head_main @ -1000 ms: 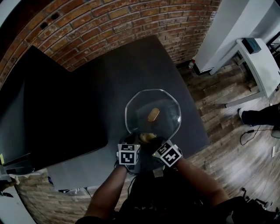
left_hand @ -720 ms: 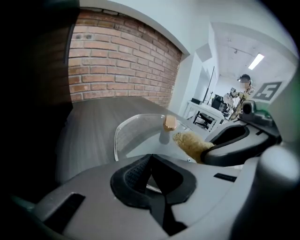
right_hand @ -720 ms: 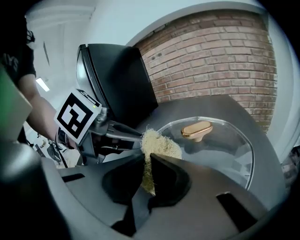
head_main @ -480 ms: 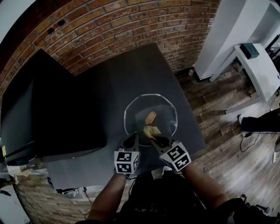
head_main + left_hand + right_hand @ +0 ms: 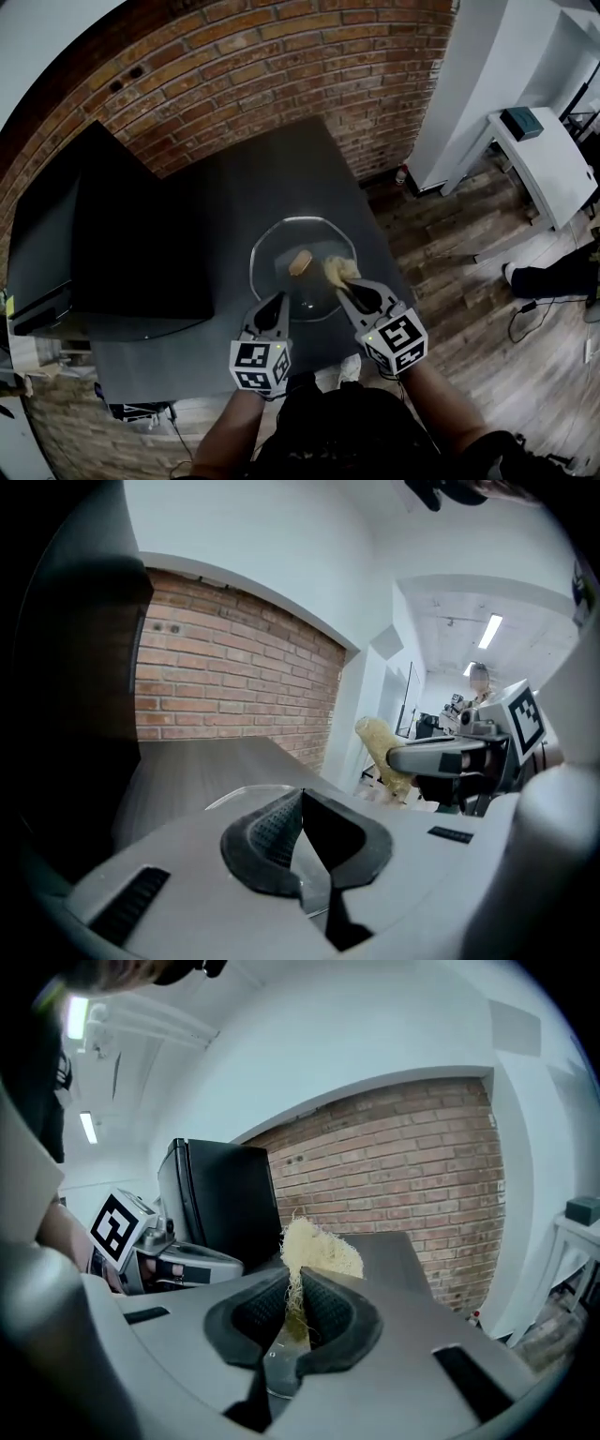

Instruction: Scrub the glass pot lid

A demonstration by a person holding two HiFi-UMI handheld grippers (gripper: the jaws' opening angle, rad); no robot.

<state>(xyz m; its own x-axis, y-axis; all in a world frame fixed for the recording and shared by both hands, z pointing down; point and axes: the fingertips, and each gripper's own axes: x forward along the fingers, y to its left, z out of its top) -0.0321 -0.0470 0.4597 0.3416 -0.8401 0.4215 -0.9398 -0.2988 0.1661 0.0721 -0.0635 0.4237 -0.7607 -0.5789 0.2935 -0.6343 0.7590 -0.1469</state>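
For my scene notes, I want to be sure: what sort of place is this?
Probably an office or lab rather than a kitchen: a dark table against a brick wall, a white desk nearby, strip ceiling lights beyond.

Lid point(image 5: 302, 267): in the left gripper view I get only a sliver of its rim; the left tool point(image 5: 279, 302) blocks the rest.
Scrubber point(image 5: 314, 1246): its lower end is buried between the pads of the right tool point(image 5: 296, 1288). From the head view I can't tell whether it touches the glass.
Knob point(image 5: 300, 262): too small for me to make out its shape.
White desk point(image 5: 553, 150): cut off by the right edge.
Shoe point(image 5: 525, 274): the person it belongs to is off-picture.
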